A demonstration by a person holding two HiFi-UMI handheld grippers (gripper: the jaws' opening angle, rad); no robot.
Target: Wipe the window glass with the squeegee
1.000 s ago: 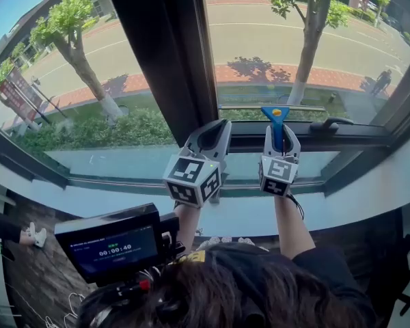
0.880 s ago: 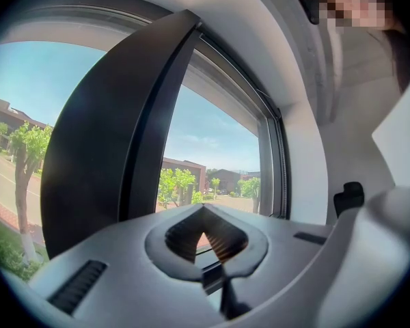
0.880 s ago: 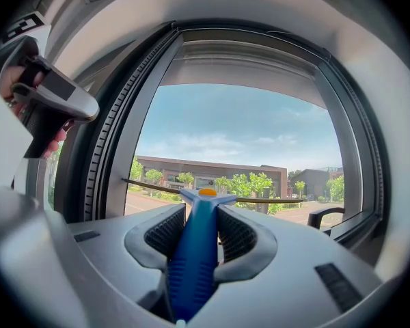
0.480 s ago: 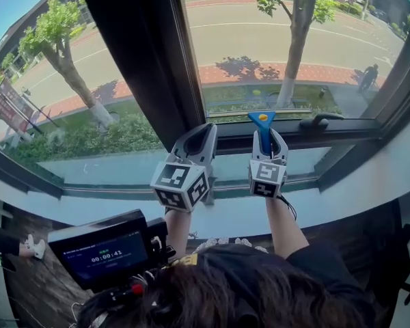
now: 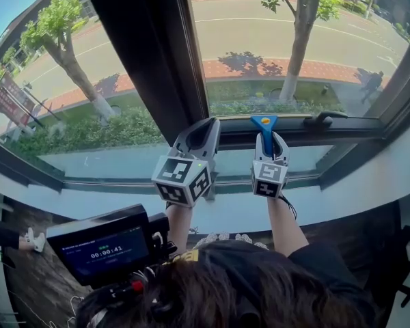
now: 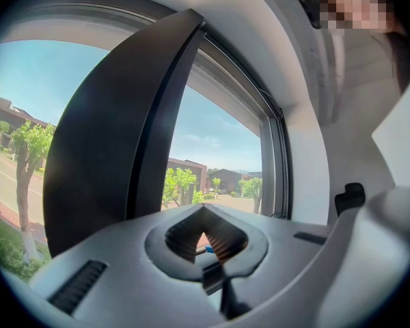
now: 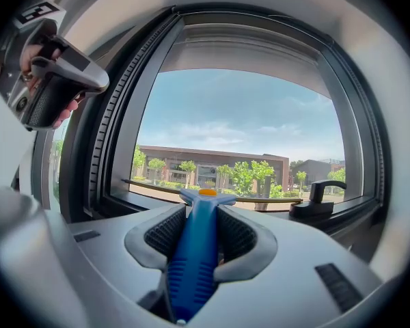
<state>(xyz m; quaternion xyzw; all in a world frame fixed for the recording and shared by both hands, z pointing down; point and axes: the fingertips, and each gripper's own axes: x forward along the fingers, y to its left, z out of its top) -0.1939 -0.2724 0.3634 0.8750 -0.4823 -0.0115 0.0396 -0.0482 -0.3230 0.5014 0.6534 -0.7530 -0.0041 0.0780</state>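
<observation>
On my left gripper point(image 5: 206, 127) the jaws are clenched on nothing; on my right gripper point(image 5: 270, 139) they clamp the blue squeegee point(image 5: 264, 123) by its grip. Its head sits low before the window glass point(image 5: 287, 46), near the window handle point(image 5: 326, 119), barely shifted from a moment ago.

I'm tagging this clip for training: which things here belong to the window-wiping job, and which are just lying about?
Part of the job:
- squeegee, clamped in the right gripper
- window glass

Just there:
- left gripper, shut on nothing
- window latch
- monitor at lower left
</observation>
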